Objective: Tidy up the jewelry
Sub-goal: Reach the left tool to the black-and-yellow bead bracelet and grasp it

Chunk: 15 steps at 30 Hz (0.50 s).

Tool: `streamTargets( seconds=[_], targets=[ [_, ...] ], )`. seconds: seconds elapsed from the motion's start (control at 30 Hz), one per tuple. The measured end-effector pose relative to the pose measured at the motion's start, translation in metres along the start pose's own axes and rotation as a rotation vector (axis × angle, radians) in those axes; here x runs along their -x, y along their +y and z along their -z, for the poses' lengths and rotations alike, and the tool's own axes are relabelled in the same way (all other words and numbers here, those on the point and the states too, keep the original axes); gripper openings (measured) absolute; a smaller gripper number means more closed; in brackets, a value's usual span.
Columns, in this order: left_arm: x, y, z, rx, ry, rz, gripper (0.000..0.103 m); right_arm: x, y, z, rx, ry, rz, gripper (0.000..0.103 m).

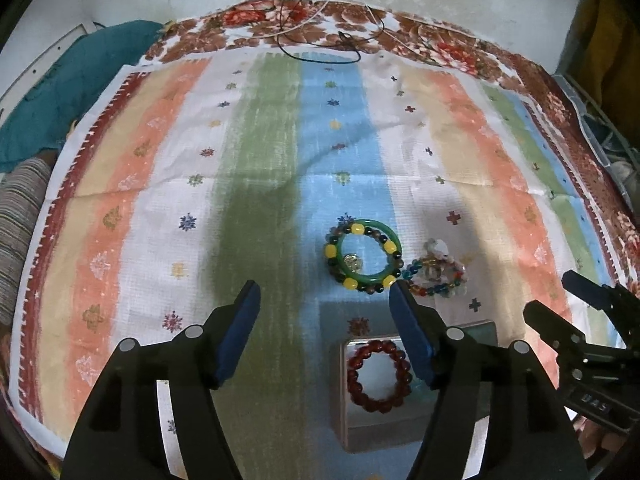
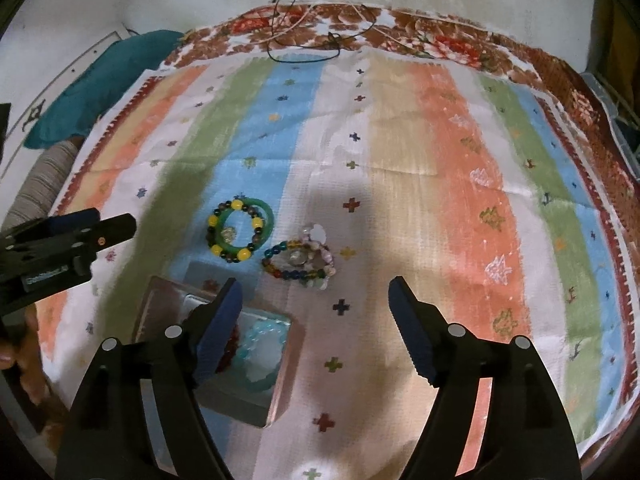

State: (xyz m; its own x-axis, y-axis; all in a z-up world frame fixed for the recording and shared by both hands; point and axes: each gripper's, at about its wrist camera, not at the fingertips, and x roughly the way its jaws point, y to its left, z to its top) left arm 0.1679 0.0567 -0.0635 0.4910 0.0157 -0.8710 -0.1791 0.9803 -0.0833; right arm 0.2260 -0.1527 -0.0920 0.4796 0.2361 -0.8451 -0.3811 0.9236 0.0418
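Note:
A small open box (image 1: 340,384) holds a dark red bead bracelet (image 1: 379,376); in the right wrist view the box (image 2: 286,364) also holds a light blue bracelet (image 2: 262,340). Beyond it on the striped cloth lie a green bangle with a yellow-and-dark bead bracelet (image 1: 365,256) (image 2: 240,234) and a heap of multicolour bead bracelets (image 1: 436,274) (image 2: 298,262). My left gripper (image 1: 326,300) is open and empty above the box's near left. My right gripper (image 2: 314,296) is open and empty, just right of the box.
The striped cloth (image 1: 160,160) covers a floral bedspread (image 1: 440,48). Thin black cords (image 1: 320,40) lie at the far edge. A teal cloth (image 1: 72,80) sits at far left. The right gripper shows at the left view's right edge (image 1: 580,320).

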Motion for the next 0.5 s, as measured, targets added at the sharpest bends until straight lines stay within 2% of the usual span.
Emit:
streamTargets(
  seconds=[0.27, 0.5],
  targets=[
    [-0.022, -0.008, -0.005, -0.035, 0.021, -0.028, 0.071, -0.017, -0.003, -0.003, 0.019, 0.027, 0.034, 0.076],
    [-0.036, -0.004, -0.010, -0.019, 0.040, -0.026, 0.072, -0.026, -0.005, -0.009, 0.025, 0.035, 0.043, 0.076]
  ],
)
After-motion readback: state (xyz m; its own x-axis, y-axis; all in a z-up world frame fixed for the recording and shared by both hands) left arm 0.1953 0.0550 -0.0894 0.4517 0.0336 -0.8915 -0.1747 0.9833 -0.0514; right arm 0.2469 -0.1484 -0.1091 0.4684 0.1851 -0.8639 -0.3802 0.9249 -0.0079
